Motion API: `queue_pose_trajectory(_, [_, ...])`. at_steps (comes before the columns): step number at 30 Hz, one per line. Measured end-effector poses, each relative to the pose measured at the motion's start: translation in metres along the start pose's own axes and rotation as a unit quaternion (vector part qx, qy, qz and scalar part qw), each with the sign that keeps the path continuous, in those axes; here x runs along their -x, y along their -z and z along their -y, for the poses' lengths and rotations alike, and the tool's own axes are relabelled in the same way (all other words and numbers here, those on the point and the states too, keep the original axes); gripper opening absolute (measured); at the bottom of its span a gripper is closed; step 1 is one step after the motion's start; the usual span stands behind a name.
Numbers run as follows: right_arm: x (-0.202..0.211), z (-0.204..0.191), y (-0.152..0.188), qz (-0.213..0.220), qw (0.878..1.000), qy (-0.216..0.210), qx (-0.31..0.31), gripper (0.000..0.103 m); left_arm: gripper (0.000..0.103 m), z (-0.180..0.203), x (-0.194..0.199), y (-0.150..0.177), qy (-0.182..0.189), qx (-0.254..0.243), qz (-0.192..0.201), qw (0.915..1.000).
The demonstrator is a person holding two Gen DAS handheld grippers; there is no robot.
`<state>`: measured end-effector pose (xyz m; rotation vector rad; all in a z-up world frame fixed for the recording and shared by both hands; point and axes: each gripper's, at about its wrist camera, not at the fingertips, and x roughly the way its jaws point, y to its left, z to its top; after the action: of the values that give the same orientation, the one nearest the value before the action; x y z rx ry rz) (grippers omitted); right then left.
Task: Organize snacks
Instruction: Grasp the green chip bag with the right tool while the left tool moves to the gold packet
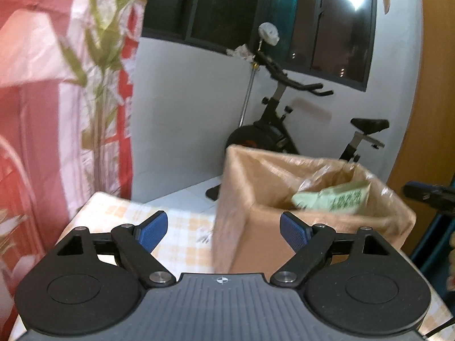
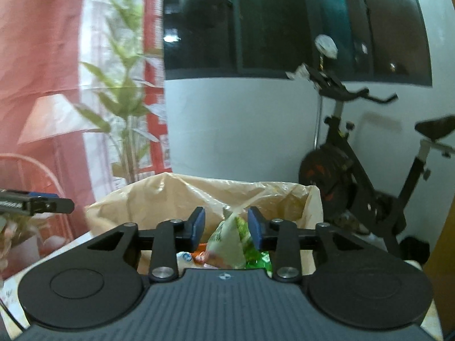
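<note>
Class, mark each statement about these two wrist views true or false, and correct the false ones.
1. The left gripper holds a snack packet. False: its fingers stand wide apart with nothing between them.
2. The cardboard box is lined with a plastic bag. True.
3. A green snack packet sits between the right gripper's fingers. True.
4. The box stands on the floor. False: it stands on a checked tablecloth.
5. An exercise bike stands behind the box. True.
</note>
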<state>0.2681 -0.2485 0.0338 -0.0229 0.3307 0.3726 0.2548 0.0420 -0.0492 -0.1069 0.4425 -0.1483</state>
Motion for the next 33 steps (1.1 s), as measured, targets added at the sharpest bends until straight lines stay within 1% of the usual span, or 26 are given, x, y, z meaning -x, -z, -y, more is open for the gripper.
queue_pose_trajectory(2, [0.012,-0.002,0.006,0.009,1.0,-0.001,0.007,0.039,0.087,-0.01,0.003,0.011,-0.01,0.005,-0.008,0.9999])
queue_pose_trajectory(5, [0.031,0.001,0.018,0.019,1.0,0.002,0.004,0.045,0.087,-0.025,0.007,0.025,-0.024,0.023,-0.022,0.9992])
queue_pose_trajectory(8, [0.044,0.008,0.031,0.018,1.0,0.011,-0.014,0.053,0.087,-0.035,0.009,0.04,-0.029,0.041,-0.034,0.9982])
queue_pose_trajectory(9, [0.048,0.01,0.035,0.016,1.0,0.014,-0.021,0.058,0.087,-0.036,0.009,0.045,-0.029,0.044,-0.036,0.9979])
queue_pose_trajectory(10, [0.051,0.013,0.04,0.013,0.999,0.018,-0.029,0.068,0.087,-0.037,0.008,0.05,-0.027,0.046,-0.039,0.9978])
queue_pose_trajectory(11, [0.053,0.016,0.045,0.006,0.999,0.023,-0.037,0.074,0.087,-0.038,0.007,0.053,-0.023,0.047,-0.043,0.9977])
queue_pose_trajectory(12, [0.053,0.018,0.052,-0.005,0.999,0.029,-0.044,0.083,0.087,-0.038,0.005,0.056,-0.02,0.048,-0.047,0.9976])
queue_pose_trajectory(15, [0.05,0.023,0.072,-0.045,0.997,0.04,-0.045,0.083,0.086,-0.036,0.001,0.065,-0.017,0.055,-0.056,0.9968])
queue_pose_trajectory(17, [0.044,0.024,0.088,-0.084,0.994,0.053,-0.045,0.088,0.086,-0.035,0.0,0.071,-0.013,0.057,-0.06,0.9965])
queue_pose_trajectory(19, [0.04,0.025,0.104,-0.11,0.991,0.055,-0.047,0.088,0.086,-0.034,-0.002,0.076,-0.012,0.055,-0.066,0.9963])
queue_pose_trajectory(20, [0.04,0.027,0.112,-0.118,0.99,0.056,-0.051,0.088,0.086,-0.033,-0.002,0.078,-0.011,0.053,-0.068,0.9962])
queue_pose_trajectory(24, [0.042,0.041,0.135,-0.143,0.983,0.085,-0.074,0.088,0.086,-0.034,-0.001,0.085,-0.01,0.049,-0.073,0.9961])
queue_pose_trajectory(29, [0.04,0.065,0.16,-0.18,0.97,0.099,-0.132,0.09,0.086,-0.035,-0.003,0.09,-0.013,0.054,-0.078,0.9954])
queue_pose_trajectory(31, [0.04,0.067,0.168,-0.188,0.967,0.088,-0.15,0.09,0.086,-0.034,-0.003,0.092,-0.013,0.054,-0.081,0.9951])
queue_pose_trajectory(33, [0.04,0.064,0.175,-0.185,0.967,0.074,-0.158,0.09,0.086,-0.032,-0.004,0.094,-0.012,0.051,-0.085,0.995])
